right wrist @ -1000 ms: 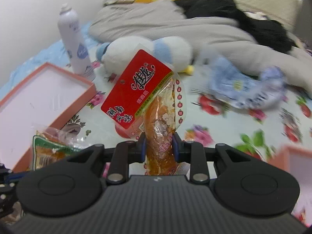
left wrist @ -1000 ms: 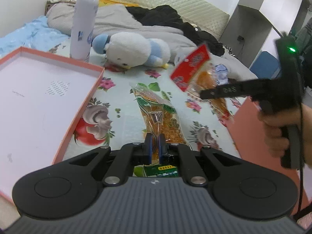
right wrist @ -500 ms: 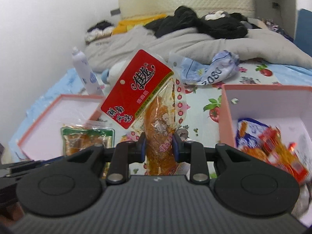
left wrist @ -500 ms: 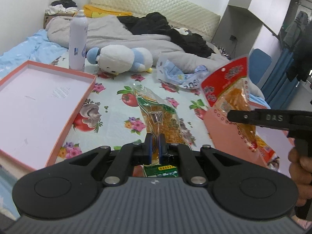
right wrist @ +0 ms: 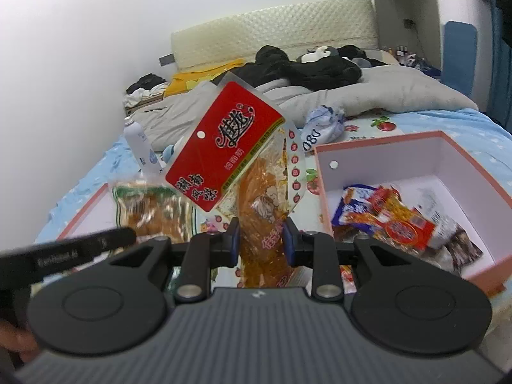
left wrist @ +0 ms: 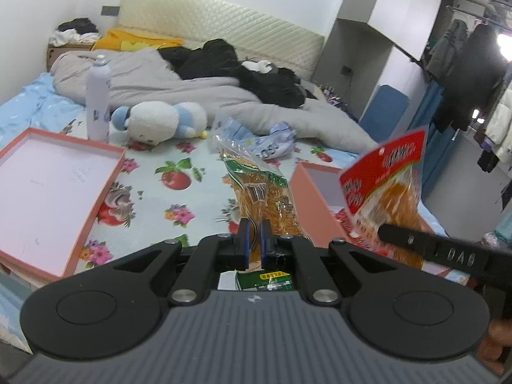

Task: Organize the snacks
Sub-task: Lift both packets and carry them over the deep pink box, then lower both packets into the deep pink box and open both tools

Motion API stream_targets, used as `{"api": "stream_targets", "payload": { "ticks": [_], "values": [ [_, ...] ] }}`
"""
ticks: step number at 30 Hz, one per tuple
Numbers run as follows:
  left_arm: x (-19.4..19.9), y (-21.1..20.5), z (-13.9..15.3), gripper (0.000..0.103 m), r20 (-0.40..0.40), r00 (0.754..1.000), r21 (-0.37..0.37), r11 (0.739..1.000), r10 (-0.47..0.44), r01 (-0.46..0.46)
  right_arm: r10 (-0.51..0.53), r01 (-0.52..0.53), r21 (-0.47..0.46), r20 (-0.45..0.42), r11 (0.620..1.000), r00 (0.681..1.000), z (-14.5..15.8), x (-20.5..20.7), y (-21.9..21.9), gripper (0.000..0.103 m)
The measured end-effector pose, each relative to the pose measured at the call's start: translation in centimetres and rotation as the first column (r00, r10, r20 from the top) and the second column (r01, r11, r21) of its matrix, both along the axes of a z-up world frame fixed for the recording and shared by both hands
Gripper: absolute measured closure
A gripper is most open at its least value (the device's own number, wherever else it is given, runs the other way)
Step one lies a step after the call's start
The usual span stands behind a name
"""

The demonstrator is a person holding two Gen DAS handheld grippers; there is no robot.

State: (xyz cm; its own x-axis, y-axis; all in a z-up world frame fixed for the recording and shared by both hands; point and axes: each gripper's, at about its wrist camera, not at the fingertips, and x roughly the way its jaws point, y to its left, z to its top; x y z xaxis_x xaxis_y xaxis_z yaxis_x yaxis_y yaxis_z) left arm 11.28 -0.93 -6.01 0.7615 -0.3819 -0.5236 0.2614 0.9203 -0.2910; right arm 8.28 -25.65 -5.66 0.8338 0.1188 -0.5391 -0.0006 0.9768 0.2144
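My left gripper (left wrist: 252,233) is shut on a green-edged snack packet (left wrist: 259,185) of orange strips, held up over the flowered bed sheet. My right gripper (right wrist: 260,233) is shut on a red-labelled snack packet (right wrist: 230,147), also orange inside, raised in the air. That red packet (left wrist: 387,176) shows at the right of the left wrist view, and the green packet (right wrist: 150,208) shows blurred at the left of the right wrist view. A pink box (right wrist: 448,147) to the right holds several snack packets (right wrist: 396,220).
The pink box lid (left wrist: 57,188) lies open side up at the left on the bed sheet. A white spray can (left wrist: 97,96), a plush toy (left wrist: 160,121), a crumpled blue wrapper (left wrist: 272,140) and a grey duvet (left wrist: 198,96) lie behind. A hand (right wrist: 16,342) holds the left gripper.
Both grippers have risen and swung right with their packets. The pink box with snacks has come into view, and the lid has slid to the left.
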Motion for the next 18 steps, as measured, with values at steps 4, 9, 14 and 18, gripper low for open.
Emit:
{"api": "stream_targets", "payload": {
  "ticks": [4,9,14,18],
  "values": [
    [-1.0,-1.2,1.2,0.096,0.018,0.999,-0.002,0.999,-0.033,0.033,-0.036,0.036,0.009,0.003,0.999,0.999,0.2,-2.1,-1.1,0.073],
    [-1.9,-3.2,2.1,0.096,0.033,0.996,-0.01,0.996,-0.083,0.084,-0.084,0.084,0.005,0.0,0.996,0.996,0.3,-4.2,-2.8,0.073],
    [-3.0,-5.9,2.8,0.096,0.044,0.987,-0.011,0.988,-0.153,0.154,-0.133,0.133,0.005,-0.004,0.991,0.991,0.3,-6.2,-4.4,0.073],
    [-2.9,-8.2,2.6,0.096,0.032,0.979,-0.009,0.979,-0.201,0.201,-0.169,0.169,0.003,-0.006,0.986,0.986,0.2,-6.8,-5.7,0.073]
  ]
}}
